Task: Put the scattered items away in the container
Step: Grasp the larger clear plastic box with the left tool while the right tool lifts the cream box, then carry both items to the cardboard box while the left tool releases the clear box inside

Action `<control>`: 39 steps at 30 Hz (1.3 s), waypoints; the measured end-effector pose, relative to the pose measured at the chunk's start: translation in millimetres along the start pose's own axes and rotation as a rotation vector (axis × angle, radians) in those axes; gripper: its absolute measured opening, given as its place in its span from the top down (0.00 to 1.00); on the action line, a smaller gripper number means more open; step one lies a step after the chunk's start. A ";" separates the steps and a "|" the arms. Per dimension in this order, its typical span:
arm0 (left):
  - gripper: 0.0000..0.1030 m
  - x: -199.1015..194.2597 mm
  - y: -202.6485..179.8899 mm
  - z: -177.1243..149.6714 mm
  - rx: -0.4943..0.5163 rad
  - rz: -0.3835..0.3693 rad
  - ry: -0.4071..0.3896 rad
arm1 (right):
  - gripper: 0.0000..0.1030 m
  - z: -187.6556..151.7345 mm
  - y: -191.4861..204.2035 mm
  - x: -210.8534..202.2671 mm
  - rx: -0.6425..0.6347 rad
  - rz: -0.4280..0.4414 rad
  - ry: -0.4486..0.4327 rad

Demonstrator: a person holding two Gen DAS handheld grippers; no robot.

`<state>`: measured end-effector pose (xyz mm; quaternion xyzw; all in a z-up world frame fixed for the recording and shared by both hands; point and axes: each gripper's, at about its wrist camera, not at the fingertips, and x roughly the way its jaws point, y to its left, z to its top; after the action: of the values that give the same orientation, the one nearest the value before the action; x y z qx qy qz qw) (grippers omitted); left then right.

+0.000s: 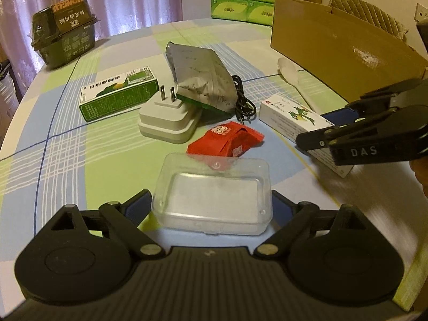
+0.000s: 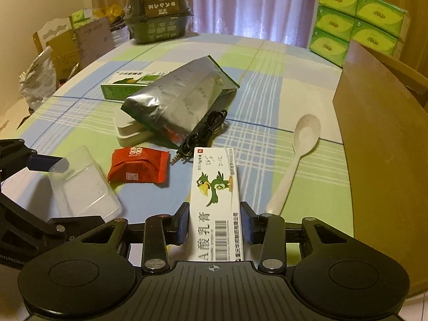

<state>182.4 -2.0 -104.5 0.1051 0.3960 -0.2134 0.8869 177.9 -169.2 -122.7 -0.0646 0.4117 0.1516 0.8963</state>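
My left gripper [image 1: 211,200] is shut on a clear plastic box [image 1: 214,187], one finger at each short end; the box [image 2: 83,184] also shows low in the right wrist view. My right gripper [image 2: 215,214] is shut on a white ointment box [image 2: 216,187] with a green parrot print, held lengthwise between the pads. In the left wrist view that gripper [image 1: 325,123] sits over the same box [image 1: 289,115]. A red packet [image 1: 227,139] lies between the two boxes. The open cardboard box [image 1: 334,50] stands at the right [image 2: 374,133].
A white plug adapter [image 1: 168,117], a silver pouch [image 1: 203,80], a green carton [image 1: 117,93], a black cable [image 1: 243,99] and a white spoon [image 2: 297,155] lie on the checked tablecloth. A dark noodle tub [image 2: 157,16] stands at the far edge, near green tissue packs [image 2: 355,18].
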 end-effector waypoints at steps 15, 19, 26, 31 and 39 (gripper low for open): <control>0.20 -20.5 -12.4 1.3 -0.004 0.036 -0.030 | 0.60 -2.9 1.7 -35.2 0.017 -0.021 -0.027; 0.20 -34.9 -21.8 2.9 -0.021 0.036 -0.050 | 0.60 -5.5 2.5 -55.4 0.025 -0.023 -0.047; 0.20 -64.6 -42.5 7.1 -0.052 0.019 -0.083 | 0.60 -5.8 4.6 -96.8 0.035 -0.029 -0.109; 0.20 -83.1 -60.2 17.8 -0.034 0.017 -0.109 | 0.60 -1.6 -1.6 -124.9 0.044 -0.045 -0.167; 0.20 -101.2 -92.6 40.5 -0.012 -0.012 -0.156 | 0.60 2.1 -25.8 -166.7 0.075 -0.093 -0.239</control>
<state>106.0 -68.7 -3.6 0.0806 0.3276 -0.2239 0.9144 85.3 -229.5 4.6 -0.0317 0.3040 0.1009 0.9468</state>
